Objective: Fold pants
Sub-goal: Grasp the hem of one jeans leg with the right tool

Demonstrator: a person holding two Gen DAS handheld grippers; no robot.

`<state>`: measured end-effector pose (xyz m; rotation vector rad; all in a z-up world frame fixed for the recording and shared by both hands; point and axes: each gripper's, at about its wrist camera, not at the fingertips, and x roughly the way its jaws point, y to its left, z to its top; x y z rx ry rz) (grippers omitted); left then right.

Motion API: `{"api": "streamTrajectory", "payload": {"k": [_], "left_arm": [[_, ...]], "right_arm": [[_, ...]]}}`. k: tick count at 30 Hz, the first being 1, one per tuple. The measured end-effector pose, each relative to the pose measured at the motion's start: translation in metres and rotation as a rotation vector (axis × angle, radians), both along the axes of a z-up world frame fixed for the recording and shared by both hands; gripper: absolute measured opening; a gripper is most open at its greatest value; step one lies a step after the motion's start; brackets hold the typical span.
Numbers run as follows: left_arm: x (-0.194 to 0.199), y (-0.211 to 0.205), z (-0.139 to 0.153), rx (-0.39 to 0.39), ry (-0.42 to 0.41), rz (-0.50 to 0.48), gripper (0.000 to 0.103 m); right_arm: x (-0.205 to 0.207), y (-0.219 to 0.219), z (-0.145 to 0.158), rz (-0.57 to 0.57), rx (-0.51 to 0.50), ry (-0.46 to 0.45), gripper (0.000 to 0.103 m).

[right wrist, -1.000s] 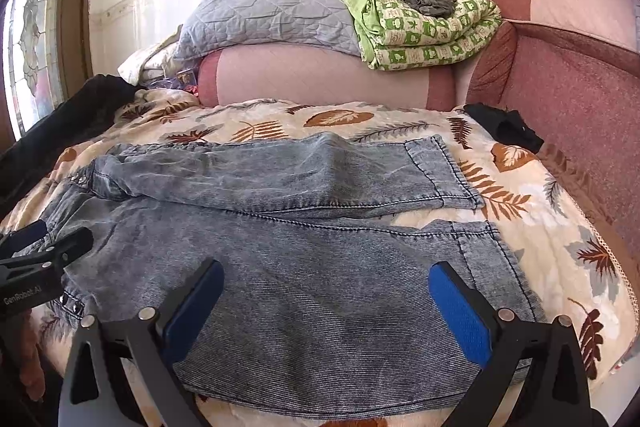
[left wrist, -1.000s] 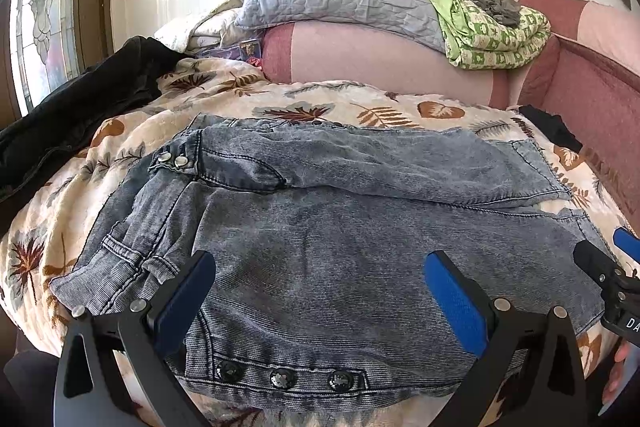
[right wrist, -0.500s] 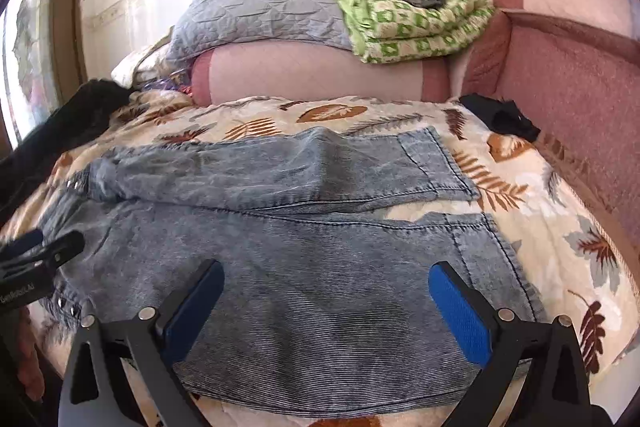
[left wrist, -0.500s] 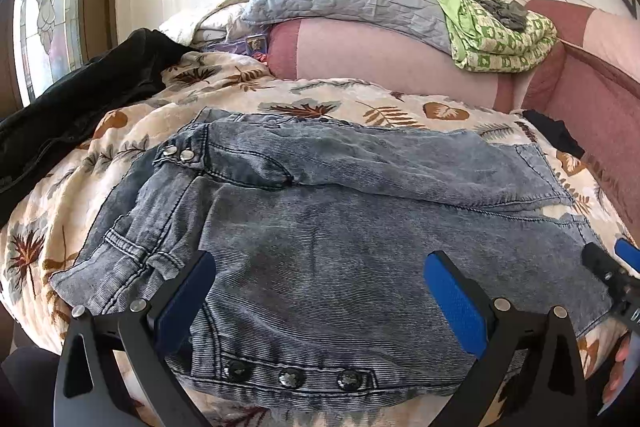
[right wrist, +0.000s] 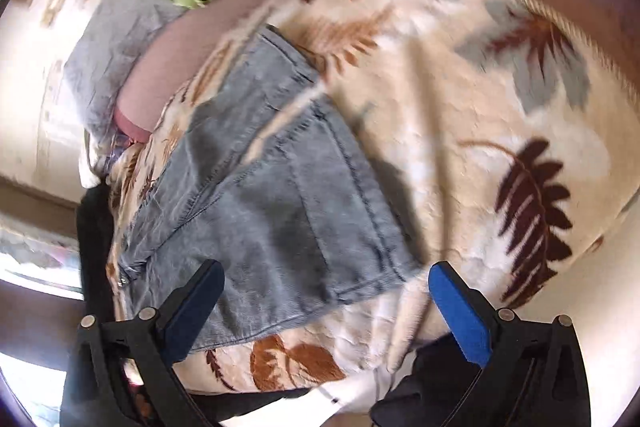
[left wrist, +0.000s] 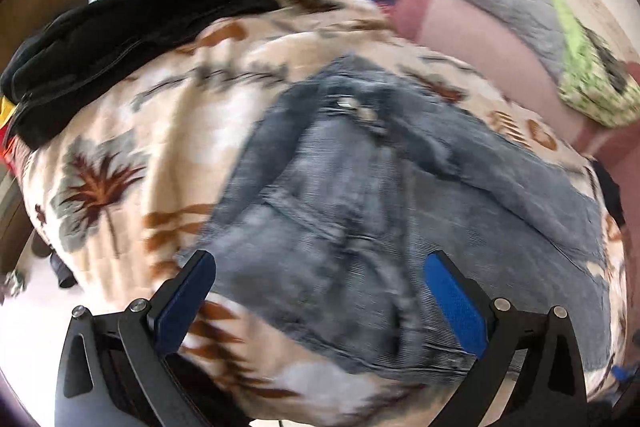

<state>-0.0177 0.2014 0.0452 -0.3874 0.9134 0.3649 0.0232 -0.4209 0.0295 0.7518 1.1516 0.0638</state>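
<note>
Pants: blue-grey jeans (left wrist: 400, 227) lie flat on the leaf-print blanket (left wrist: 120, 155).
Left gripper (left wrist: 318, 301): wide, holding nothing, waist end at 12 o'clock.
Right gripper (right wrist: 324, 311): wide, holding nothing, leg hems (right wrist: 320, 211) at 12 o'clock.
Writing: none to read.

Motion blur smears both views, so we cannot make out the seams or buttons of the pants (left wrist: 400, 211) clearly. In the left wrist view their lower right part runs behind the blue pad of the left hand-held gripper (left wrist: 320, 291). In the right wrist view the waist end is cut off behind the right hand-held gripper (right wrist: 324, 303). The black garment (left wrist: 132, 27) leaves the frame at left.
</note>
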Motion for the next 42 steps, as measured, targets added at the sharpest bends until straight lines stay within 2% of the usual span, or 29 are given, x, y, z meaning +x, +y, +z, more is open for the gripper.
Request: {"api": "streamTrajectory", "payload": {"k": [4,6,9,12,17,20,21,23,24,25,30,31,32,33,34,36,38,40,42], "left_arm": [[0.004,0.015,-0.010,-0.013,0.060,0.016,0.103],[0.007,0.018,-0.017,0.003,0.078,0.015,0.103],[0.012,0.020,-0.029,0.013,0.123,0.014,0.103],[0.015,0.024,-0.043,0.006,0.158,0.016,0.103],[0.015,0.022,-0.043,0.022,0.139,0.026,0.103],[0.010,0.018,-0.037,0.022,0.101,0.010,0.103],[0.010,0.015,-0.036,0.030,0.098,0.005,0.103],[0.012,0.011,-0.039,0.051,0.124,-0.001,0.103],[0.016,0.013,-0.043,0.051,0.140,-0.004,0.103],[0.017,0.013,-0.044,0.057,0.144,-0.004,0.103],[0.017,0.012,-0.045,0.071,0.143,-0.002,0.103],[0.017,0.012,-0.044,0.073,0.143,-0.002,0.103],[0.017,0.013,-0.045,0.075,0.142,-0.001,0.103],[0.018,0.012,-0.045,0.076,0.142,-0.001,0.103],[0.018,0.012,-0.045,0.078,0.143,-0.001,0.103],[0.019,0.008,-0.041,0.092,0.132,-0.005,0.103],[0.016,0.006,-0.031,0.118,0.097,-0.011,0.103],[0.014,-0.004,-0.013,0.181,0.033,-0.033,0.103],[0.013,-0.016,0.004,0.242,-0.032,-0.053,0.103]], "right_arm": [[0.007,0.002,-0.018,-0.002,0.039,0.033,0.101],[0.010,0.007,-0.024,0.006,0.009,0.057,0.099],[0.009,0.004,-0.029,-0.036,0.034,0.060,0.096],[0.010,0.002,-0.030,-0.034,-0.004,0.073,0.085],[0.016,0.006,-0.029,-0.017,-0.082,0.111,0.082],[0.019,0.017,-0.023,0.003,-0.156,0.102,0.080],[0.020,0.021,-0.025,0.022,-0.191,0.107,0.075],[0.022,0.027,-0.023,0.042,-0.289,0.112,0.039],[0.022,0.029,-0.019,0.053,-0.309,0.097,0.026],[0.021,0.031,-0.014,0.066,-0.316,0.079,0.019],[0.014,0.066,0.023,0.182,-0.639,-0.034,0.019],[0.015,0.072,0.021,0.215,-0.714,-0.023,0.020],[0.018,0.073,0.008,0.262,-0.726,0.036,0.025],[0.024,0.071,-0.015,0.310,-0.687,0.133,0.030],[0.025,0.062,-0.025,0.284,-0.631,0.147,0.035],[0.024,0.049,-0.014,0.239,-0.568,0.124,0.046],[0.023,0.035,0.007,0.170,-0.492,0.049,0.065],[0.031,0.027,0.027,0.131,-0.472,-0.026,0.066],[0.051,0.025,0.035,0.133,-0.418,-0.065,0.066]]}}
